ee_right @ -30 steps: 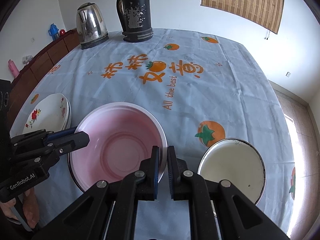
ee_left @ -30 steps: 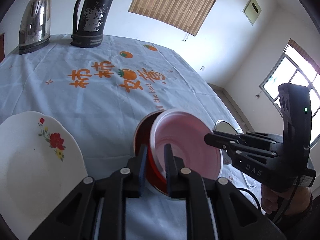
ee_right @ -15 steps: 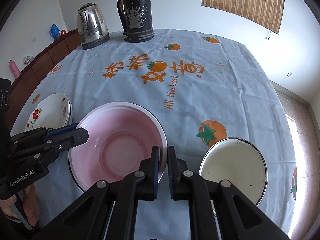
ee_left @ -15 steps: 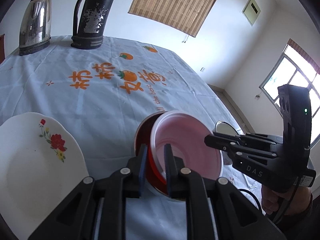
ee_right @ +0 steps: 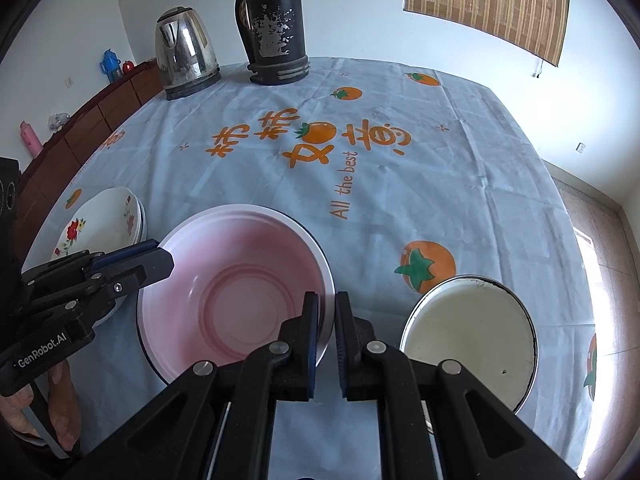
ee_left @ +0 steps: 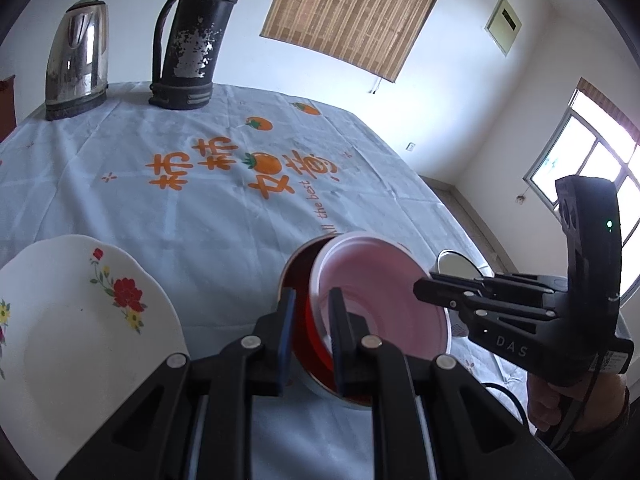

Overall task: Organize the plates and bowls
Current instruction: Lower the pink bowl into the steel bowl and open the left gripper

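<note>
A pink bowl (ee_right: 236,292) sits nested inside a red bowl (ee_left: 308,336); the red one shows only in the left wrist view. My left gripper (ee_left: 313,300) is shut on the near rims of both bowls. My right gripper (ee_right: 327,308) is shut on the pink bowl's right rim. The pink bowl also shows in the left wrist view (ee_left: 384,300). A stack of white flowered plates (ee_right: 108,228) lies to the left of the bowls, and also in the left wrist view (ee_left: 80,320). A white enamel bowl (ee_right: 468,336) sits to the right.
A steel kettle (ee_right: 186,54) and a black thermos (ee_right: 274,24) stand at the far edge of the table (ee_right: 400,184), which has a light blue cloth with orange print. A wooden cabinet (ee_right: 88,128) runs along the left wall.
Both grippers keep their hold on the bowls. The views have shifted only slightly; the bowls look a little farther from the table's far edge.
</note>
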`<action>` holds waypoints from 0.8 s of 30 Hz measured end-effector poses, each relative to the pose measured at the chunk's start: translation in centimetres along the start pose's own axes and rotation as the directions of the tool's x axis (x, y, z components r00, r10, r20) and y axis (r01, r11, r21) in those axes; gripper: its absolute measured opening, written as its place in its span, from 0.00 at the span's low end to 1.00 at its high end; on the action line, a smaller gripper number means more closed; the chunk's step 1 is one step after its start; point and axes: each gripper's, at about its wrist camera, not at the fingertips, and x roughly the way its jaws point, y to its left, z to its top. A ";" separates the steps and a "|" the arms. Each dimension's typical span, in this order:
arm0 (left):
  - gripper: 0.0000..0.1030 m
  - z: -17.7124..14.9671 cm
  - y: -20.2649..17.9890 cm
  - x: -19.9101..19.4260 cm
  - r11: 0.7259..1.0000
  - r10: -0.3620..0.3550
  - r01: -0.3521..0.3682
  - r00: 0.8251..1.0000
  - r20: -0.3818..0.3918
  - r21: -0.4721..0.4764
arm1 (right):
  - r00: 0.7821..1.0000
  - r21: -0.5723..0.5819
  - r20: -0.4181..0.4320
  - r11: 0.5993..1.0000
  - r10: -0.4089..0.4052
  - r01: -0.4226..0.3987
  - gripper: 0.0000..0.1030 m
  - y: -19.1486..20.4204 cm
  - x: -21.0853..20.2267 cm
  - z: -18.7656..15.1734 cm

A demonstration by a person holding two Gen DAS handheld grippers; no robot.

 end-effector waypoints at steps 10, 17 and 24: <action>0.16 0.1 0.1 -0.4 0.999 0.038 -0.038 0.999 0.031 0.015 | 1.000 -0.013 -0.002 1.000 -0.008 0.008 0.09 0.2 0.0 0.0; 0.45 0.2 0.6 -0.8 0.999 0.052 -0.052 0.997 0.055 -0.007 | 1.000 -0.034 0.001 0.999 -0.013 0.013 0.10 0.2 0.0 -0.1; 0.51 0.2 0.7 -0.6 0.998 0.059 -0.059 0.997 0.055 -0.011 | 1.000 -0.020 0.002 1.000 0.020 -0.020 0.12 -0.1 -0.1 -0.2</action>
